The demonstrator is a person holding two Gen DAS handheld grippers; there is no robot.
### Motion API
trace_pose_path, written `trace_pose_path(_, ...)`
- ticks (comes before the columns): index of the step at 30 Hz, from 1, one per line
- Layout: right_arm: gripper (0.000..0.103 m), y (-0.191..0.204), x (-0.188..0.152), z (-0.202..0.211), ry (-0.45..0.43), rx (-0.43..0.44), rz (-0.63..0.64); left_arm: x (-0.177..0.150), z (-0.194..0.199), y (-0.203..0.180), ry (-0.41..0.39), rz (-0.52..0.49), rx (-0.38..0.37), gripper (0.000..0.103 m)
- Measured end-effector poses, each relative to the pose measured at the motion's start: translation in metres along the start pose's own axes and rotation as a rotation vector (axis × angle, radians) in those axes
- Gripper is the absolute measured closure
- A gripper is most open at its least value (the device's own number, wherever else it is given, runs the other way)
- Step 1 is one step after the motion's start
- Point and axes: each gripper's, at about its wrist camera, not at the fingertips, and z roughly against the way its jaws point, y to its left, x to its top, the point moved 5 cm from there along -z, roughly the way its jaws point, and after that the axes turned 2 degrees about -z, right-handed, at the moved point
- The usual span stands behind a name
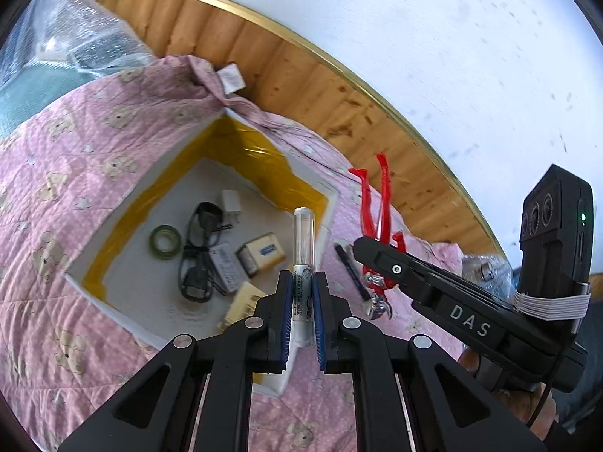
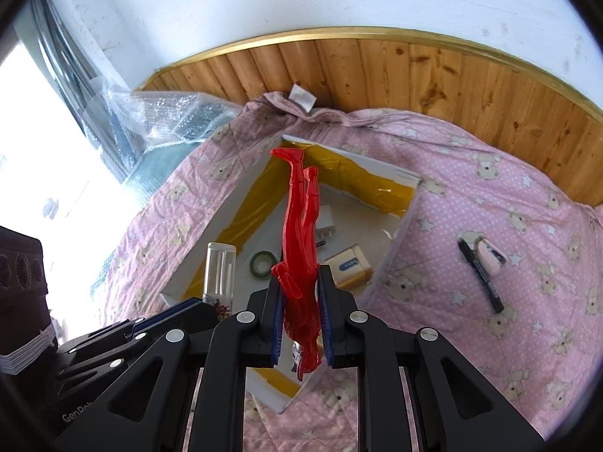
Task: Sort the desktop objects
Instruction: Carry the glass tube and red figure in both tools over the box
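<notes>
My left gripper [image 1: 302,301] is shut on a white tube with a clear cap [image 1: 303,248], held upright over the near right corner of a white box lined with yellow tape [image 1: 241,143]. My right gripper [image 2: 301,316] is shut on a red toy figure [image 2: 301,226], head down and legs pointing away, above the same box [image 2: 377,167]. In the left wrist view the right gripper [image 1: 377,260] and the figure [image 1: 380,203] hang just right of the box. The right wrist view shows the left gripper [image 2: 188,307] with the tube [image 2: 220,267] at lower left.
Inside the box lie a green tape roll [image 1: 164,241], a black cable [image 1: 198,256], a white charger [image 1: 231,203] and small cartons [image 1: 264,252]. A black marker [image 2: 480,275] and a small pink item [image 2: 490,258] lie on the pink bear quilt [image 2: 508,196]. Wood panelling [image 2: 414,71] and bubble wrap [image 2: 169,120] stand behind.
</notes>
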Motion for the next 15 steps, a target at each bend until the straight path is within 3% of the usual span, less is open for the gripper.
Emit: trace_pose_path(15, 0.086, 0.012, 0.015, -0.047, 0.062, 0.043, 0.021, 0.005, -0.010, 0.054, 0.013, 0.101, 0.087, 0.092)
